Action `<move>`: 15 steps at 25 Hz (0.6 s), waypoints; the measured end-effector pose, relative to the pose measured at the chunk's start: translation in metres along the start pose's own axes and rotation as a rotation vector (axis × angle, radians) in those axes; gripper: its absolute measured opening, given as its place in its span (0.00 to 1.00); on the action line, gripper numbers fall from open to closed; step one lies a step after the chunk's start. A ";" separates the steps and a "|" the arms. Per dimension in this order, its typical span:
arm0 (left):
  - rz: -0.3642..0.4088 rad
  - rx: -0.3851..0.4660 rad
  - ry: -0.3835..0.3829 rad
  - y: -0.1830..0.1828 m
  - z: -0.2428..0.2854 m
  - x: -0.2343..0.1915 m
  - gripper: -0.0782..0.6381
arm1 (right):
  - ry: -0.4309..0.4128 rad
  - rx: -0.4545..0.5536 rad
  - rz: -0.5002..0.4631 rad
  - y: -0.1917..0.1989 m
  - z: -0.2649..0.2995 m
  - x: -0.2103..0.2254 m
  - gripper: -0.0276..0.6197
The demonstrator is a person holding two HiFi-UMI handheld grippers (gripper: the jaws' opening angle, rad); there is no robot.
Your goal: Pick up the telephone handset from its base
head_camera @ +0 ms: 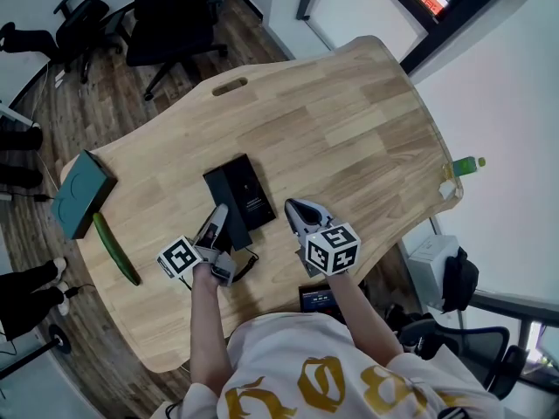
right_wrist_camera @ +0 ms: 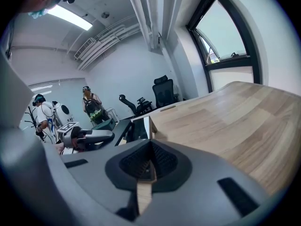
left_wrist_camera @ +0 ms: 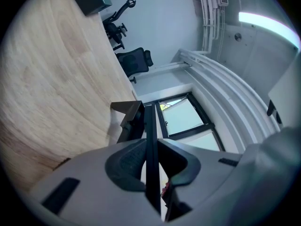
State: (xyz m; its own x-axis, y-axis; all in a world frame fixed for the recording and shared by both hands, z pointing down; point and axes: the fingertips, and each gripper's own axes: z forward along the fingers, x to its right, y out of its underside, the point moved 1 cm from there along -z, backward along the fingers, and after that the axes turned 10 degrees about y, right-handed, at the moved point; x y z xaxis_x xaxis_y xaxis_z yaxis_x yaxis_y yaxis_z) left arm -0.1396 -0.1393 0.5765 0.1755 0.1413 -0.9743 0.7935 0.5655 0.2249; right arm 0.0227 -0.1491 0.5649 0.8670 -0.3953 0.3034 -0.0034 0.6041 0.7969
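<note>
Head view: the black telephone base sits mid-table, with its long side running away from the person and slightly left. The left gripper is right at the base's near-left edge and points along that same line. What it holds isn't readable from up here. A coiled cord loops on the wood just behind it, on the person's side. The right gripper is just beside the base's near-right corner and looks clear of it. Left gripper view: the camera is rolled, so the tabletop fills the left side. The jaws are part-way closed and clamped on a thin black slab. I read this as the handset seen edge-on, with its long axis in line with the jaws and its end sticking out past the tips. The base shows just beyond the tips, on the table side of the handset. Can't tell whether the handset is fully clear of the cradle. Right gripper view: the jaws meet at the tips with only a sliver of table wood showing in the gap, and nothing is held. The left gripper shows low left here, aimed at the base, whose near end sits between the two grippers. Judgement: the left hand owns this one and the right is idle. The base lies ahead of the grip and to one side. So the lift should go away from the base face, with the handset kept along the jaws and the cord slack watched.
</note>
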 end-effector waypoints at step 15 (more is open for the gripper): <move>-0.036 0.076 0.125 0.000 -0.014 0.039 0.22 | 0.034 0.102 -0.092 -0.022 -0.019 -0.017 0.05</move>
State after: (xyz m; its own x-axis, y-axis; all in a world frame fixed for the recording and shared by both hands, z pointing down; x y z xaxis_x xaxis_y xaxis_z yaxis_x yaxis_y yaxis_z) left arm -0.1407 -0.1219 0.5387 0.0765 0.2246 -0.9714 0.8405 0.5097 0.1840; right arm 0.0171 -0.1430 0.5322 0.8822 -0.4212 0.2104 0.0276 0.4922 0.8701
